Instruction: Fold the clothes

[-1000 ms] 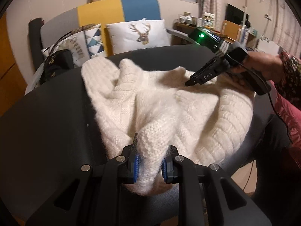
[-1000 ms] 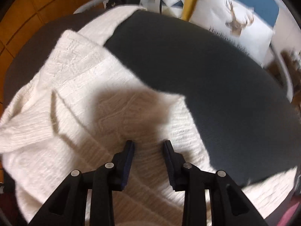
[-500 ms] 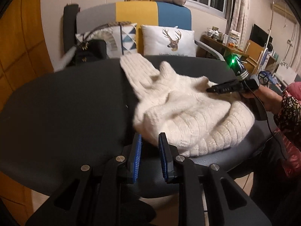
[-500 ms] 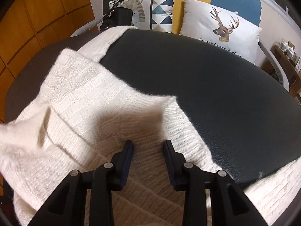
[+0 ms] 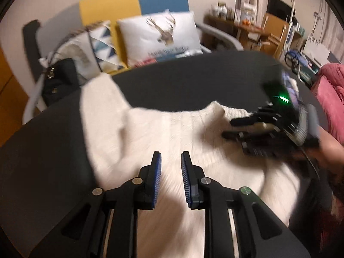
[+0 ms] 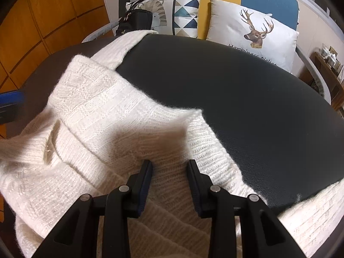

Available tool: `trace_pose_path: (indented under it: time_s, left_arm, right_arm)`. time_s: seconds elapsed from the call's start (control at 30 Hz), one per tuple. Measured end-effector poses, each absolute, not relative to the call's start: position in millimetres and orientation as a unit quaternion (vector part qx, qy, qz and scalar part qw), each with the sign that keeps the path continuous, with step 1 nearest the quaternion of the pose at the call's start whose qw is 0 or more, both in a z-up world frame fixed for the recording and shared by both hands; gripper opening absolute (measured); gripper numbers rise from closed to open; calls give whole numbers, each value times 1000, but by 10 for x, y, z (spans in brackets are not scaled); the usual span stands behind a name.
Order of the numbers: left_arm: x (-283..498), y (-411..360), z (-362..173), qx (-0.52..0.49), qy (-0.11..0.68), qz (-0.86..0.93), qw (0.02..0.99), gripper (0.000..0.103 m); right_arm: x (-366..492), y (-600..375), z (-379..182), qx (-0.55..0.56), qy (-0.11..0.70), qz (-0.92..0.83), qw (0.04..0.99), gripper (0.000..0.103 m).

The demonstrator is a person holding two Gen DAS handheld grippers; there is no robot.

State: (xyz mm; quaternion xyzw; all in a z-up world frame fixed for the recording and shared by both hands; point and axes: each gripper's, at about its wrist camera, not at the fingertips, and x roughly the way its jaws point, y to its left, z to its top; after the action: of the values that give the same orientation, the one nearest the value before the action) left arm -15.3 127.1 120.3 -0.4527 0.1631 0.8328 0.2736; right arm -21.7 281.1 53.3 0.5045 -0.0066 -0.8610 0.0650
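Cream-white knit, a thick sweater [image 6: 103,129], lay bunched across the near half of the dark round tabletop [image 6: 247,99], with one sleeve [image 5: 101,99] stretched toward the far left edge and part of the hem hanging over the near rim at the right. Over its near edge the left gripper [image 5: 171,161] hovered with its blue-padded fingers [image 5: 156,172] spread and nothing between them. In its own view the right gripper [image 6: 169,163] sat low over a raised fold of the knit, fingers [image 6: 147,172] parted with only fabric showing beneath the gap; seen from the left camera, the right gripper [image 5: 228,126] was blurred near the sweater's collar, so whether a finger touched the wool was hard to tell. Beyond the tabletop stood a sofa holding a white deer cushion [image 6: 253,32], a triangle-patterned cushion [image 6: 185,15] and a black handbag [image 6: 133,21]
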Motion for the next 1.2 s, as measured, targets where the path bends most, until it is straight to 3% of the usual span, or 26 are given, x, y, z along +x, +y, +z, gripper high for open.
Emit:
trace_pose_path:
  time_s: [0.17, 0.23, 0.4, 0.7, 1.07, 1.13, 1.2]
  left_arm:
    - [-713, 1601, 529, -524, 228, 788, 228, 20]
    - [-767, 1588, 455, -504, 227, 799, 238, 21]
    - [-807, 1268, 440, -505, 125, 818, 245, 23]
    - [-272, 1088, 459, -508, 116, 833, 185, 24]
    - [-793, 1276, 441, -507, 131, 838, 153, 26]
    - [-860, 1291, 431, -499, 137, 842, 153, 26]
    - [-974, 1285, 430, -501, 129, 843, 150, 26]
  right_arm:
    - [-190, 2856, 533, 500, -15, -863, 68, 34]
    - [-173, 2862, 527, 498, -18, -864, 68, 34]
    - [-142, 2860, 532, 495, -20, -866, 65, 34]
    - [-122, 2686, 602, 570, 60, -816, 73, 35]
    - [-893, 2600, 579, 592, 51, -804, 19, 39]
    - [-1053, 2601, 586, 589, 53, -807, 10, 47]
    - [-1214, 2652, 562, 587, 58, -807, -15, 83]
